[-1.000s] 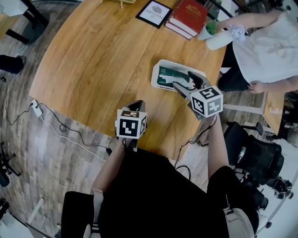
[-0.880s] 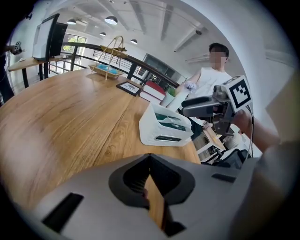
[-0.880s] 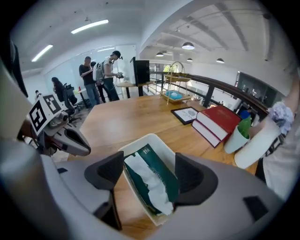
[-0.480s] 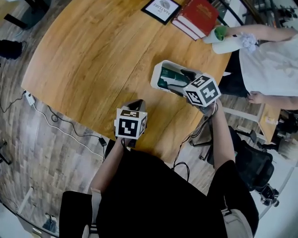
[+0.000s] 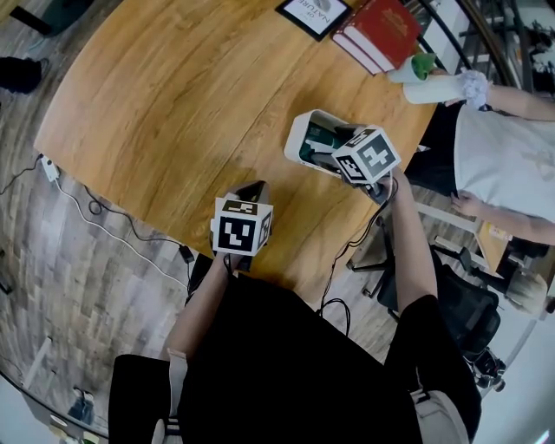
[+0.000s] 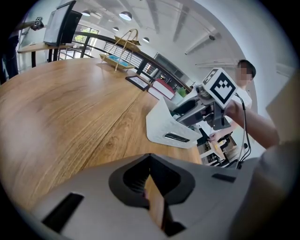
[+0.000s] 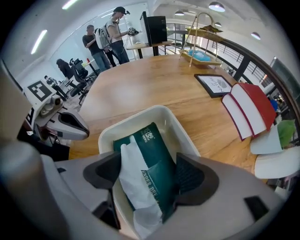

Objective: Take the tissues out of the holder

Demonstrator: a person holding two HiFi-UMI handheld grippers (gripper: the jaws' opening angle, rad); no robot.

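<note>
1. A big round wooden table (image 5: 173,104) fills the middle of the head view.
2. A white holder (image 7: 126,121) sits on the table, close to the edge on the person's right side.
3. A dark green pack of tissues (image 7: 157,154) lies inside the holder.
4. One white tissue (image 7: 133,180) sticks up out of the pack.
5. The right gripper (image 7: 145,172) points down into the holder.
6. Its jaws have just been opening and now stand wide apart.
7. The green pack and the white tissue are between the two jaws.
8. The pads are not squeezing the pack, so the right gripper holds nothing.
9. The left gripper (image 6: 150,159) is over the table near the person, well apart from the holder.
10. Its jaws are closed together, tip to tip, and there is nothing between them.
11. It points across the table, and the holder and the right gripper show in its view on the far right.
12. A stack of red books (image 5: 386,30) lies at the far side of the table.
13. A small framed card (image 5: 314,7) lies just beside the books.
14. Another person in a white shirt (image 5: 512,156) is beside the table on the right.
</note>
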